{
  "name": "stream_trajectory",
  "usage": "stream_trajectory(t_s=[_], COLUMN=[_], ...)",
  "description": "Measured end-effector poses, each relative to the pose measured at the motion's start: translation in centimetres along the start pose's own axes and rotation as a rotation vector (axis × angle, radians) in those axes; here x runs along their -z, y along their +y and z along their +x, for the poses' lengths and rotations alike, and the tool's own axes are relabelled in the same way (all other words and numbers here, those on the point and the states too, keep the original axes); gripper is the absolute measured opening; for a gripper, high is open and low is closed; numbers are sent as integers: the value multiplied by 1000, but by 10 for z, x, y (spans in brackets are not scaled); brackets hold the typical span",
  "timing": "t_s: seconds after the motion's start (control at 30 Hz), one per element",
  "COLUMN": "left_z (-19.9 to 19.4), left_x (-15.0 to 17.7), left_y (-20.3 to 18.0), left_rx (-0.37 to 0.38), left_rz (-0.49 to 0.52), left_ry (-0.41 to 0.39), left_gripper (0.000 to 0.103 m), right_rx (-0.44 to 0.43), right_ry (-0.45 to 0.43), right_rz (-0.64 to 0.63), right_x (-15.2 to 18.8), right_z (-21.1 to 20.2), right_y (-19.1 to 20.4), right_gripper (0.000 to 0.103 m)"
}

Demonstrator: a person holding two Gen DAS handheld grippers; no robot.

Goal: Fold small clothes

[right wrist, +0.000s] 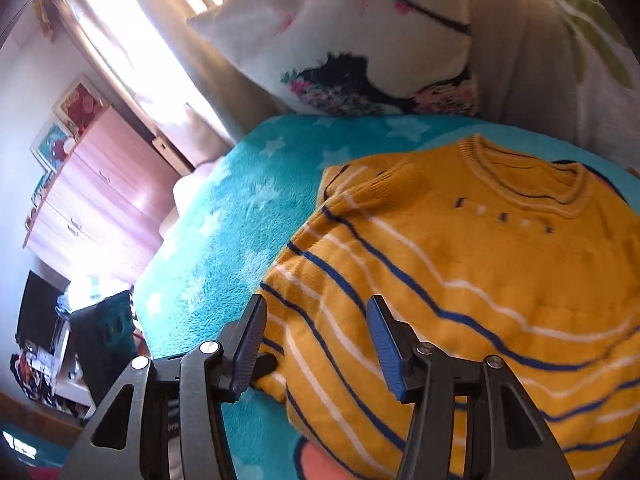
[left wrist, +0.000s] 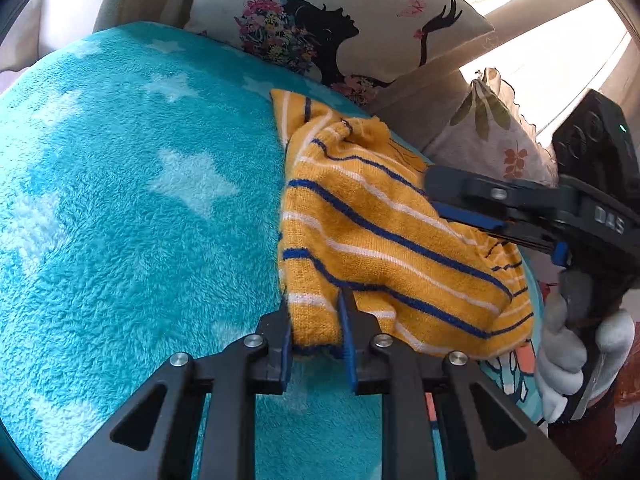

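My left gripper sits at the bottom centre of the left wrist view, jaws drawn close together on the hem of the sweater — a fold of the yellow knit with blue and white stripes is bunched between the blue pads, which press on it from both sides. The sweater spreads up and to the right from there, crumpled, over the blanket, a fluffy turquoise one with pale stars that fills the left half of that frame.

My right gripper stands at the bottom centre of the right wrist view with its jaws well apart. The striped edge of the sweater lies under and between the fingers, but the pads are clear of the cloth; nothing is gripped. In the left wrist view the same gripper reaches in from the right edge over the sweater, carried by a hand in a white glove at the lower right.

The sweater's round neck is at the upper right of the right wrist view. Behind the blanket, a printed cushion leans at the top of the frame.
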State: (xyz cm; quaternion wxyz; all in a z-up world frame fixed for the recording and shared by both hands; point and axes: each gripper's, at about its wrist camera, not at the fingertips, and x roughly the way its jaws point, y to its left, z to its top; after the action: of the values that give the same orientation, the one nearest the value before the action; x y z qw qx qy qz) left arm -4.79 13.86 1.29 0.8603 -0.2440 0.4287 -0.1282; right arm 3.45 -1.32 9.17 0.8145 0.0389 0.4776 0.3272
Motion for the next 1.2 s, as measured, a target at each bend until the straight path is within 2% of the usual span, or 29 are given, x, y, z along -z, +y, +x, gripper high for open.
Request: stream_trajectory(t_s=[0.07, 0.13, 0.23, 0.4, 0.47, 0.53, 0.57, 0.63, 0.7, 0.77, 0.83, 0.9, 1.07, 1.2], left_z=[-4, -8, -12, -15, -16, -20, -23, -33, -48, -68, -84, -91, -70, -43], left_x=[-2, -3, -4, -1, -1, 0, 0, 1, 2, 4, 6, 6, 8, 12], left_y=[4, 4, -1, -5, -4, -4, -4, -5, -6, -5, -4, -7, -20, -46], left_rx=[33, 57, 72, 87, 93, 94, 94, 96, 88, 80, 65, 51, 33, 63], left_rz=[-44, -67, -74, -69, -75, -81, -84, -88, -83, -87, -104, -100, -85, -55], left_ry=[-4, -7, -17, -23, -19, -16, -14, -16, -32, -69, -116, -132, -74, 0], left_gripper=[19, 19, 19, 19, 19, 19, 19, 19, 20, 29, 48, 50, 50, 50], right_rx=[65, 171, 286, 461, 509, 547, 565, 551, 498, 420, 353, 300, 306, 318], right_ry=[80, 153, 194, 244, 228, 199, 187, 156, 121, 68, -6, -73, -203, -232], right_rz=[-18, -74, -146, -253, -314, -359, -377, -386, -354, -291, -226, -162, 9, 185], right_x=[-13, -22, -29, -31, -24, -17, -13, -7, -5, -7, -14, -20, -4, 34], right_z=[33, 60, 87, 118, 120, 115, 111, 100, 80, 49, 13, -26, -110, -153], right_y=[14, 30, 51, 62, 70, 74, 76, 76, 72, 61, 46, 23, -56, -135], right_gripper=[59, 68, 77, 79, 74, 57, 44, 30, 25, 23, 23, 23, 22, 21])
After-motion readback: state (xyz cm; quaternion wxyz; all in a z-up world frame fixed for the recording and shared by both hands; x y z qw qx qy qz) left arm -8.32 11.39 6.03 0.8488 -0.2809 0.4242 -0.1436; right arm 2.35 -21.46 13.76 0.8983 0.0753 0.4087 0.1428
